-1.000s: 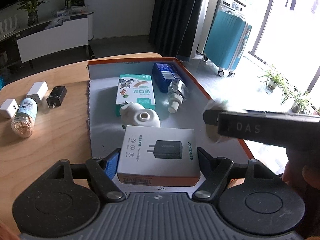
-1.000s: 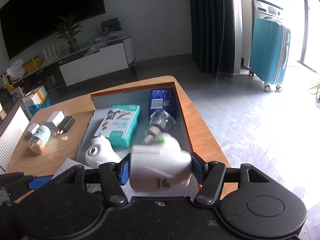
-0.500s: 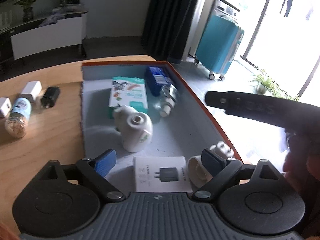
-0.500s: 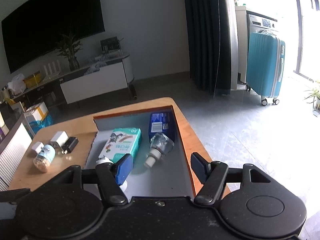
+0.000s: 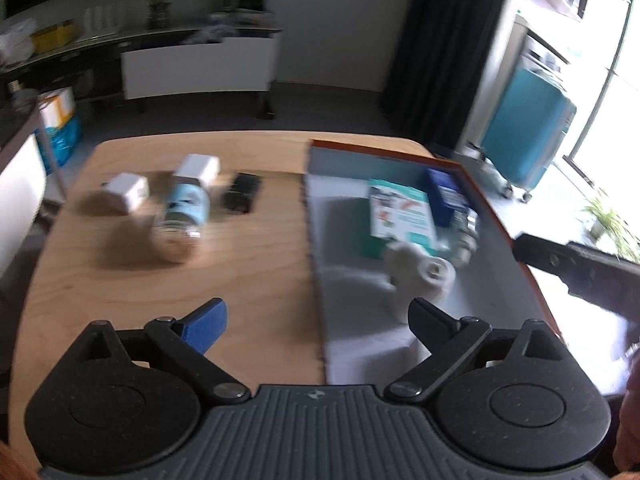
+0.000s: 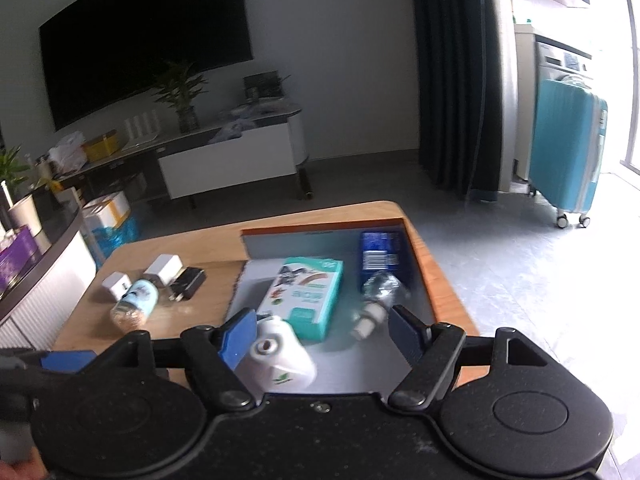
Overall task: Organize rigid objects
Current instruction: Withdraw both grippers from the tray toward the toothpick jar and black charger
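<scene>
An orange-rimmed grey tray [image 5: 352, 264] [image 6: 420, 268] on the wooden table holds a teal box [image 5: 400, 216] [image 6: 308, 296], a blue box [image 5: 442, 196] [image 6: 380, 252], a clear bottle [image 6: 376, 296] and a white ceramic piece [image 5: 416, 276] [image 6: 280, 364]. On the bare table to the left lie a light-blue jar [image 5: 180, 220] [image 6: 134, 304], two white chargers [image 5: 124, 196] [image 6: 162, 270] and a black charger [image 5: 242, 192] [image 6: 188, 282]. My left gripper [image 5: 316, 324] is open and empty above the tray's left edge. My right gripper [image 6: 320, 332] is open and empty above the tray.
The wooden table [image 5: 160, 288] ends close on the right, with floor and a teal suitcase [image 6: 568, 152] beyond. A TV bench [image 6: 232, 148] stands behind. The right gripper's body [image 5: 580, 268] reaches in at the left wrist view's right edge.
The left gripper let go of the charger box in the tray and swung left toward the loose items. The right gripper released the white ceramic piece into the tray and drew back.
</scene>
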Motion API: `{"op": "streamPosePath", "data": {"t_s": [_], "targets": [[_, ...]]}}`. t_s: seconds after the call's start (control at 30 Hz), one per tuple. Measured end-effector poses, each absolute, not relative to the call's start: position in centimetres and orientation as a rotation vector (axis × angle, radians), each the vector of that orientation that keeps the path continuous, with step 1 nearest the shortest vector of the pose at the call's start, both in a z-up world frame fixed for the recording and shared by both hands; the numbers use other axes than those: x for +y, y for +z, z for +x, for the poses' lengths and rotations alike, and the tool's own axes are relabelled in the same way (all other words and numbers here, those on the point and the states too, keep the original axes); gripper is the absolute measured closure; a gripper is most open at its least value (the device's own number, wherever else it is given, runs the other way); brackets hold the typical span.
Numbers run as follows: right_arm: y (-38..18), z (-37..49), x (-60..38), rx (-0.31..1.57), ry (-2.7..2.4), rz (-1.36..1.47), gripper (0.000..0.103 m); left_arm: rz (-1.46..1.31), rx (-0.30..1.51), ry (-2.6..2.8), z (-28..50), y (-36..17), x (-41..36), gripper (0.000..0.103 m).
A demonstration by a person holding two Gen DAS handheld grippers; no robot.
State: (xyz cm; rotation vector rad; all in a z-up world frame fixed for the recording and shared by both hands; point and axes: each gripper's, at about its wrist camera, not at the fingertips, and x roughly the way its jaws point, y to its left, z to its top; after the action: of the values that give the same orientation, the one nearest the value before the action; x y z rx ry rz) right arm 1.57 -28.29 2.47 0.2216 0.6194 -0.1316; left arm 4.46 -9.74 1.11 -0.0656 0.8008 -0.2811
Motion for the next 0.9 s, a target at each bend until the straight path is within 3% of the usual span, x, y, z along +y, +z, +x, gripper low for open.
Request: {"op": "streamPosePath", "data": {"t_s": [0.9], "targets": [[2.1, 6.6, -19.3, 0.683, 0.076, 0.170, 0.016, -0.198, 0.783, -0.056, 6.5, 0.8, 0.0, 0.003]]}}
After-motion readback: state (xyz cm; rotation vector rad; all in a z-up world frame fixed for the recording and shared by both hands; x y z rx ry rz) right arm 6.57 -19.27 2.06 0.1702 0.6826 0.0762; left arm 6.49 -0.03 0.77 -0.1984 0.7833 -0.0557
